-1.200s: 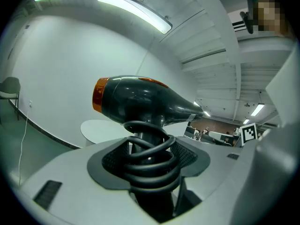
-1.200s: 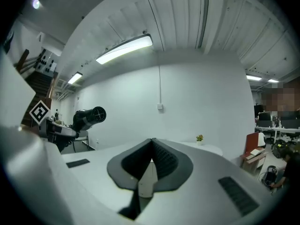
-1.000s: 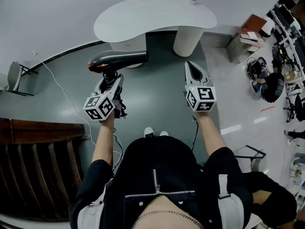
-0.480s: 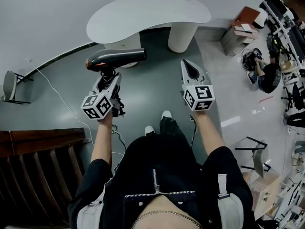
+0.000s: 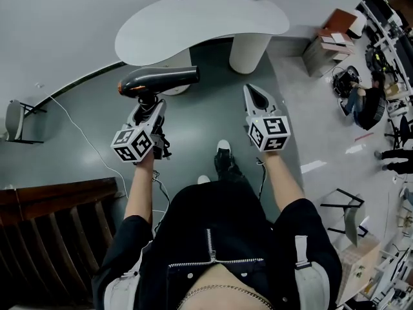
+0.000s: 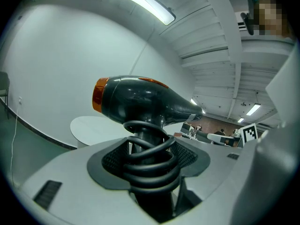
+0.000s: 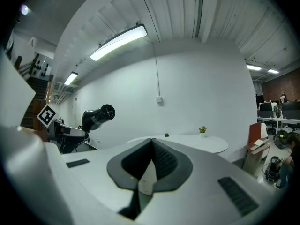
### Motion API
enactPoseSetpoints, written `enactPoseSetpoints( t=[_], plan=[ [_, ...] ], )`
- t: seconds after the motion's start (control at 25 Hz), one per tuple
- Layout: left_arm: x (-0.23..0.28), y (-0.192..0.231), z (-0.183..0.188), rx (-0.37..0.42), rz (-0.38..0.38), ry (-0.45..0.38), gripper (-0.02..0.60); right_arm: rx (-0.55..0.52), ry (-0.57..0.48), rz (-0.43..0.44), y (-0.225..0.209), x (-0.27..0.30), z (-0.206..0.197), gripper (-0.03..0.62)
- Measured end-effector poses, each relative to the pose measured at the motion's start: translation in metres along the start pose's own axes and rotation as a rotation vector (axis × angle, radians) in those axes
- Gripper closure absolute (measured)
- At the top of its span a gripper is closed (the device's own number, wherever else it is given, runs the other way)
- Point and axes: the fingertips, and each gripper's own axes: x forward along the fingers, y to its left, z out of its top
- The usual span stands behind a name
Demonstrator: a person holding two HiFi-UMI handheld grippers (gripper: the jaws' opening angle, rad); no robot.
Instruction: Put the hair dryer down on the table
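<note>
left claw [image 5: 150, 106] clamps the hair dryer [image 5: 161, 79] handle while right claw [image 5: 259, 93] sits closed, empty

An open-plan office: right of the white table [image 7: 206, 143] stand desks [image 7: 281, 121] with screens [image 7: 265, 108], under long ceiling lamps [image 7: 117, 42].

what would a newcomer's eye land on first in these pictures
The black hair dryer with its orange rear end stands out, gripped by its cord-wrapped handle in the left hand-held gripper and held in the air short of the white curved table. Beside it, the right hand-held gripper is shut with nothing in it.
</note>
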Motion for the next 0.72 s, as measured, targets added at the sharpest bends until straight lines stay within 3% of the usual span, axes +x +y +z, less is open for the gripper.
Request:
enactPoseSetpoints(
  t=[0.36, 0.72],
  plan=[
    [0.082, 0.005, 0.026, -0.002, 0.046, -0.015, 0.299, -0.018, 0.013, 0.037, -0.061, 0.069, 0.007, 0.589],
    [0.163, 0.005, 0.050, -0.022, 0.114, -0.050, 0.299, -0.032, 0.014, 0.152, -0.118, 0.140, 0.022, 0.588]
  ],
)
